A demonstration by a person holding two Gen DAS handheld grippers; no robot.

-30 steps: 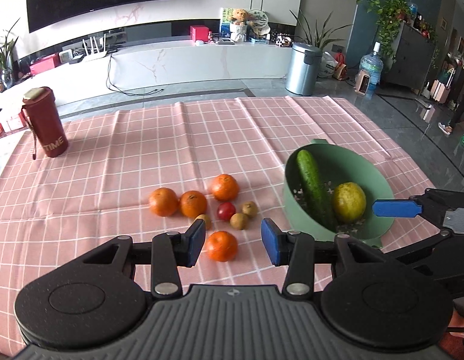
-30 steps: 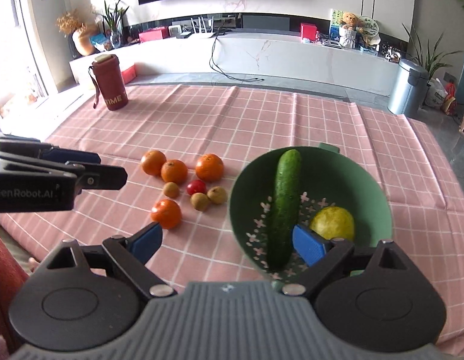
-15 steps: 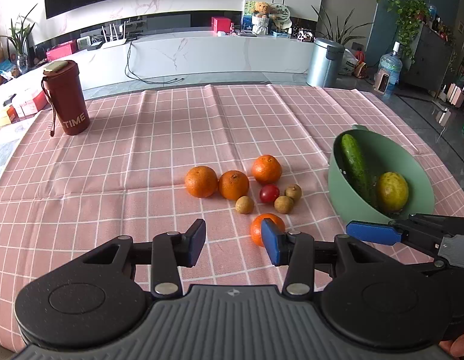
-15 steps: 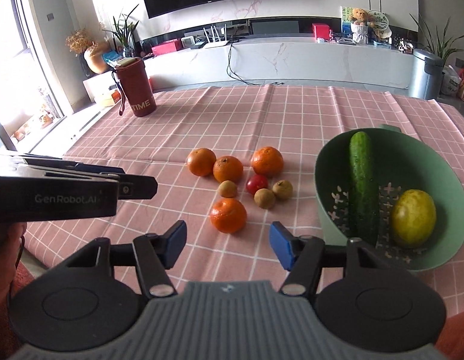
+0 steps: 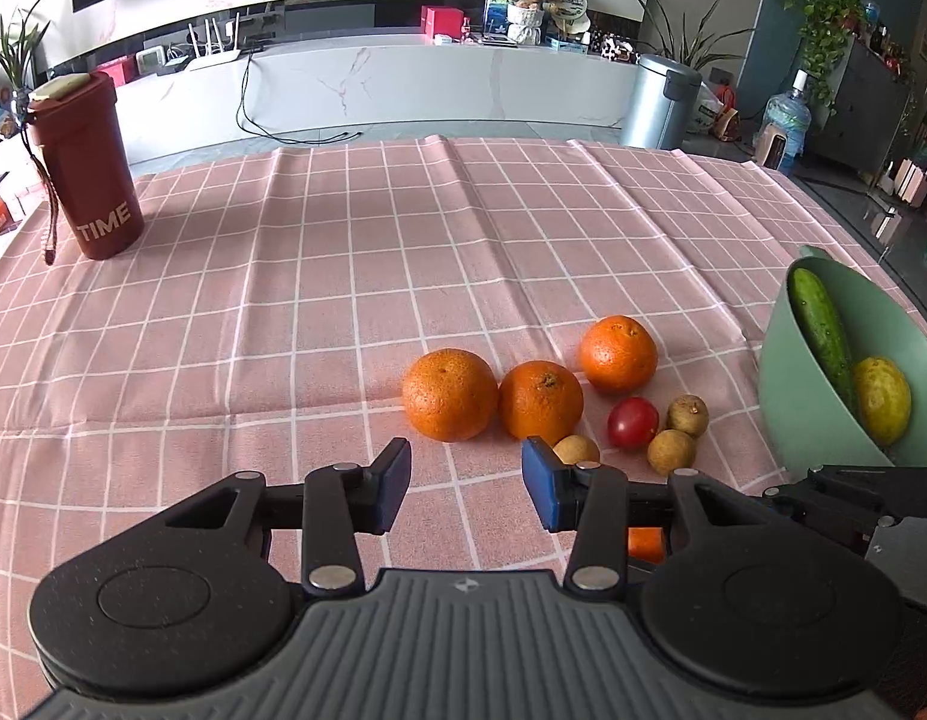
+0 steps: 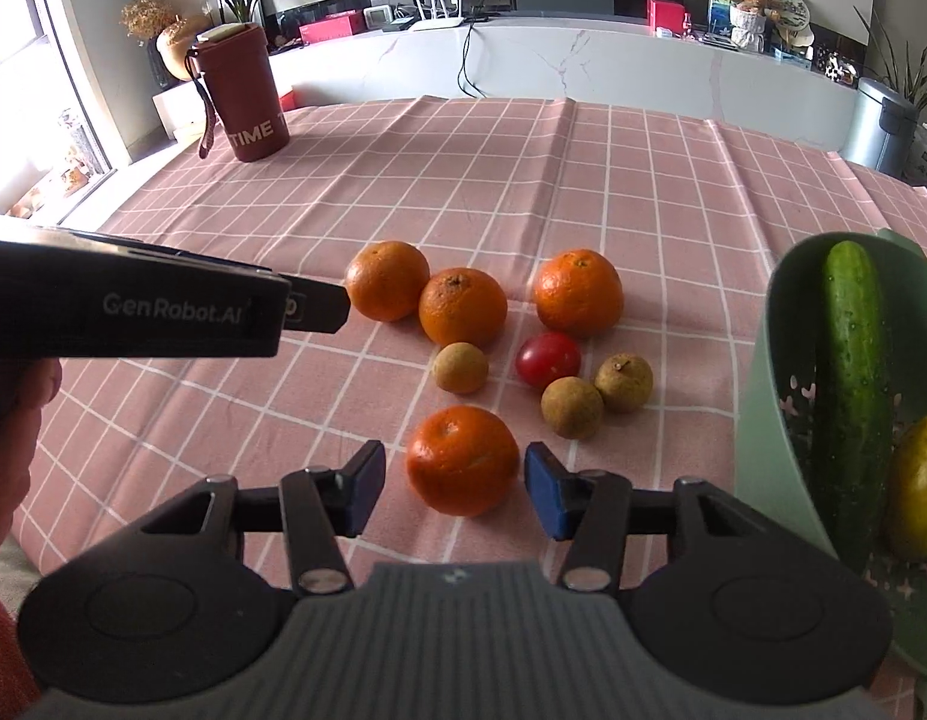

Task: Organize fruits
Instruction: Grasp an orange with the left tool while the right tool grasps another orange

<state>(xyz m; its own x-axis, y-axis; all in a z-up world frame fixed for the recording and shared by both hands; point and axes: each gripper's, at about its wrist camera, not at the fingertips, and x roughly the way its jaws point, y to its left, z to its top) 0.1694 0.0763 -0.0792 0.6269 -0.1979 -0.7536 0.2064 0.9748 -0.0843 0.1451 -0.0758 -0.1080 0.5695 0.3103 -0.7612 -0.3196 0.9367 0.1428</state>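
Both grippers have come down closer to the worktop (image 6: 643, 192), which is covered with a pink checked cloth, so the fruit now looks bigger than a moment ago. The right gripper (image 6: 454, 489) has just been closing its jaws. They now stand half wide on each side of the round orange tangerine (image 6: 462, 459) at the lower middle of the right view. The blue pads (image 6: 541, 492) do not press on it yet; small gaps show. I think it sits there so the jaws can pinch the widest part.

The left gripper (image 5: 466, 483) is half open with nothing in it, low in its frame, just before the three other round oranges (image 5: 541, 399).

A small red tomato (image 6: 548, 358) and three little brown round fruits (image 6: 571, 407) lie close together in the middle. The green plastic bowl (image 6: 763, 360) at the right edge already holds a long green cucumber (image 6: 850, 372) and a yellow-green round fruit (image 6: 919, 486), so it is likely where the fruit should go.
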